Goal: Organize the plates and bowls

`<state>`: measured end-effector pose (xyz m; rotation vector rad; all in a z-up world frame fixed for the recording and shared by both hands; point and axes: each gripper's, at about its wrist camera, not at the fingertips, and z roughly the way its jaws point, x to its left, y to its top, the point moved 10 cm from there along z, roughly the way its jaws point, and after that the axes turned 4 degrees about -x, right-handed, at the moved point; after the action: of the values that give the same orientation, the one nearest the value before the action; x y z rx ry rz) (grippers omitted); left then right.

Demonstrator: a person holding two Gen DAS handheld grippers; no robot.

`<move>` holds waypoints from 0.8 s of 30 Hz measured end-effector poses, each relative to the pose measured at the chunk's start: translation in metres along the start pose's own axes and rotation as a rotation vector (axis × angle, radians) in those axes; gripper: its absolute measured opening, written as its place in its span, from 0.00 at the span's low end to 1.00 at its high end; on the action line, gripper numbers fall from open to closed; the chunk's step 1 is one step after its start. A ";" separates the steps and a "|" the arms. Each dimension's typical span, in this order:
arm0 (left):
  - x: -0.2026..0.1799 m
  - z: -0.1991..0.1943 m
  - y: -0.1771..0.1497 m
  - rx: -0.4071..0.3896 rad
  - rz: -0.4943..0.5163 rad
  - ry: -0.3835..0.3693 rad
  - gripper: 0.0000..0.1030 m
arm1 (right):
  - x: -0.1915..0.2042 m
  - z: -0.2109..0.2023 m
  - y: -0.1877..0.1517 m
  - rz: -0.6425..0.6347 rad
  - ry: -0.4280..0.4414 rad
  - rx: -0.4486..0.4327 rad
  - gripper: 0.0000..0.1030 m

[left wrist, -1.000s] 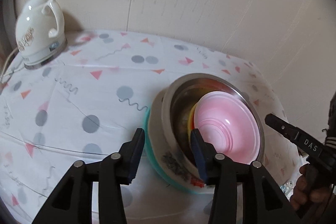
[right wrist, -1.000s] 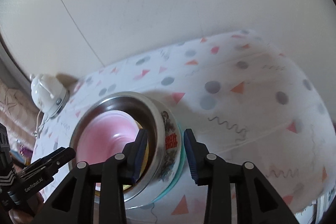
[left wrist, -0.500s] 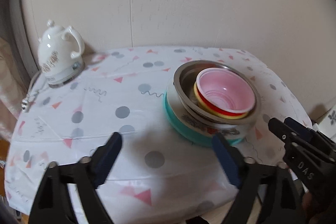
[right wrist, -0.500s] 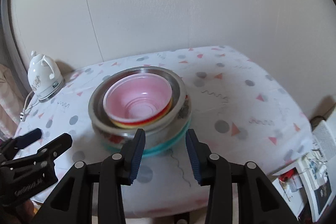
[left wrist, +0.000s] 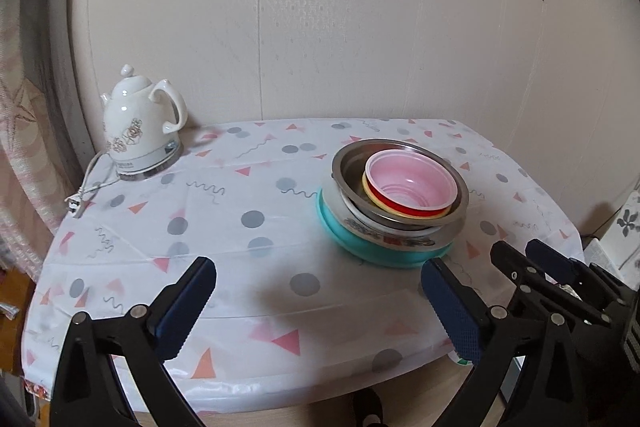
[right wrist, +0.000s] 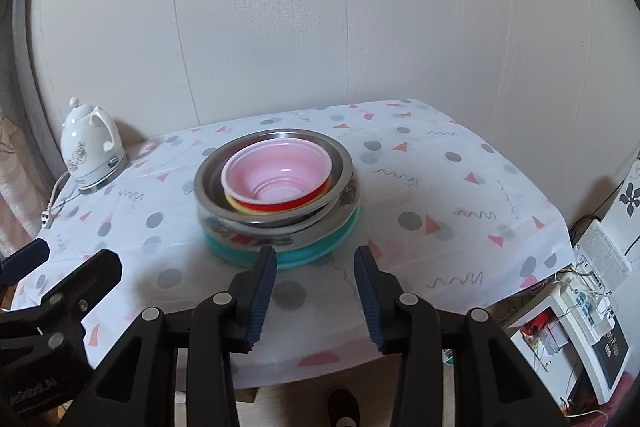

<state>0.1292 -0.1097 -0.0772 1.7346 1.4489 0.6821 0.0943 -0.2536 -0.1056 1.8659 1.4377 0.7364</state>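
One stack: a pink bowl [left wrist: 412, 181] nests in red and yellow bowls inside a steel bowl [left wrist: 348, 163], over a printed dish and a teal plate [left wrist: 360, 247].
Left wrist view: the stack sits right of the tabletop's middle; the left gripper [left wrist: 316, 303] is off the near edge, jaws opening, nothing between them.
Far-left corner: white electric kettle [left wrist: 140, 123].
Right wrist view: the right gripper [right wrist: 316, 291] hangs before the stack at the near edge, fingers partly apart and empty.
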 end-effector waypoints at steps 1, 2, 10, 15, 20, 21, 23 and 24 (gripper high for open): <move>0.000 -0.002 0.000 -0.003 0.000 -0.003 1.00 | 0.001 -0.002 0.000 -0.003 -0.001 -0.002 0.40; 0.000 -0.003 0.000 -0.006 -0.002 -0.007 1.00 | 0.000 -0.003 0.000 -0.004 -0.006 -0.007 0.40; -0.004 -0.011 0.006 -0.032 -0.010 -0.024 1.00 | -0.008 -0.015 0.007 0.005 -0.025 -0.032 0.40; -0.004 -0.015 0.012 -0.059 -0.004 -0.014 1.00 | -0.008 -0.015 0.009 -0.001 -0.032 -0.032 0.40; 0.000 -0.014 0.015 -0.061 0.007 0.009 1.00 | -0.003 -0.011 0.011 -0.013 -0.022 -0.029 0.40; 0.000 -0.012 0.014 -0.057 0.009 0.014 1.00 | -0.002 -0.010 0.011 -0.016 -0.021 -0.028 0.40; 0.002 -0.009 0.013 -0.045 0.008 0.019 1.00 | -0.001 -0.008 0.012 -0.014 -0.017 -0.026 0.40; 0.003 -0.008 0.013 -0.038 0.010 0.019 1.00 | -0.001 -0.007 0.012 -0.014 -0.016 -0.026 0.40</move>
<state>0.1308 -0.1064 -0.0628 1.7118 1.4319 0.7287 0.0960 -0.2554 -0.0914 1.8360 1.4231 0.7289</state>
